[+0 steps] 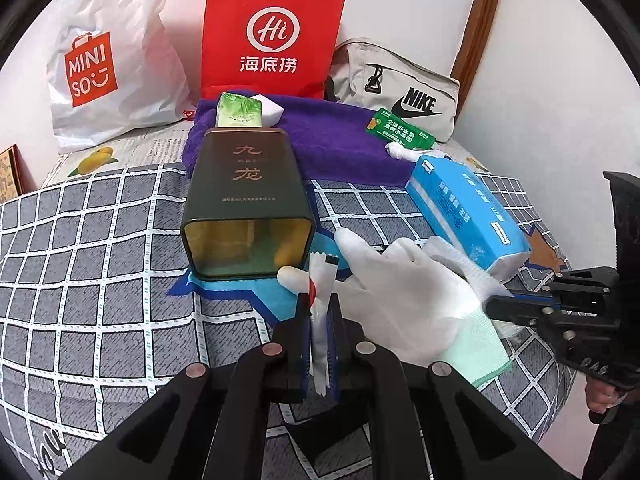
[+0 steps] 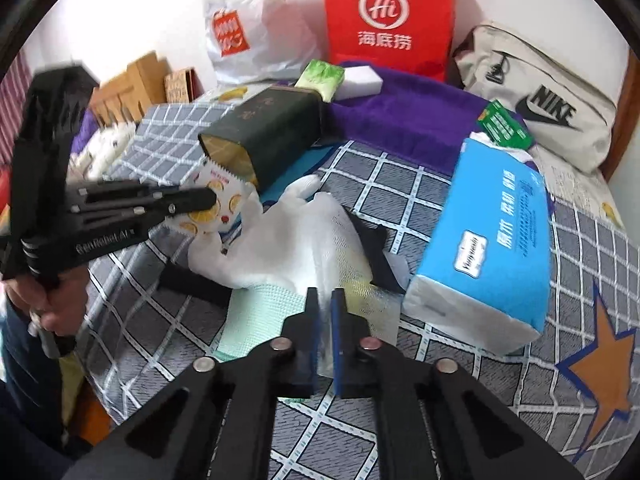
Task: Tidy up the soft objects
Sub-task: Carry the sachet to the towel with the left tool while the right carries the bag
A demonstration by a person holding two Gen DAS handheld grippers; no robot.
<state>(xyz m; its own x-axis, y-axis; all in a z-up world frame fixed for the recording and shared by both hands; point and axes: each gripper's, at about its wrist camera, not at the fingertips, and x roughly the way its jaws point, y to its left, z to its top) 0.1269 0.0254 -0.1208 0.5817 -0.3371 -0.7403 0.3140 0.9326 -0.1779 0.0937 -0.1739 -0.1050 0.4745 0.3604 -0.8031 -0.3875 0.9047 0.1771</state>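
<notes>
- Two grippers work over the checked bedspread (image 1: 100, 240).
- The left gripper (image 1: 319, 312) is clamped on one white sachet (image 1: 320, 280) printed with lemon slices, held just at the mouth of one dark green tin (image 1: 244, 196) lying on its side near the middle of the bed.
- The right gripper (image 2: 325, 308) has its jaws nearly together on the clear wrapper edge at the cuff of one white glove (image 2: 296, 236) (whether the pads truly pinch it is hard to tell).
- One pale green cloth (image 2: 264, 308) lies under the glove.
- One blue tissue pack (image 2: 492, 240) sits just beside the glove, towards the right edge.
- One purple towel (image 1: 332, 136) spreads along the far edge, with three bags behind it: white (image 1: 112, 52), red (image 1: 272, 28), beige (image 1: 400, 88).
</notes>
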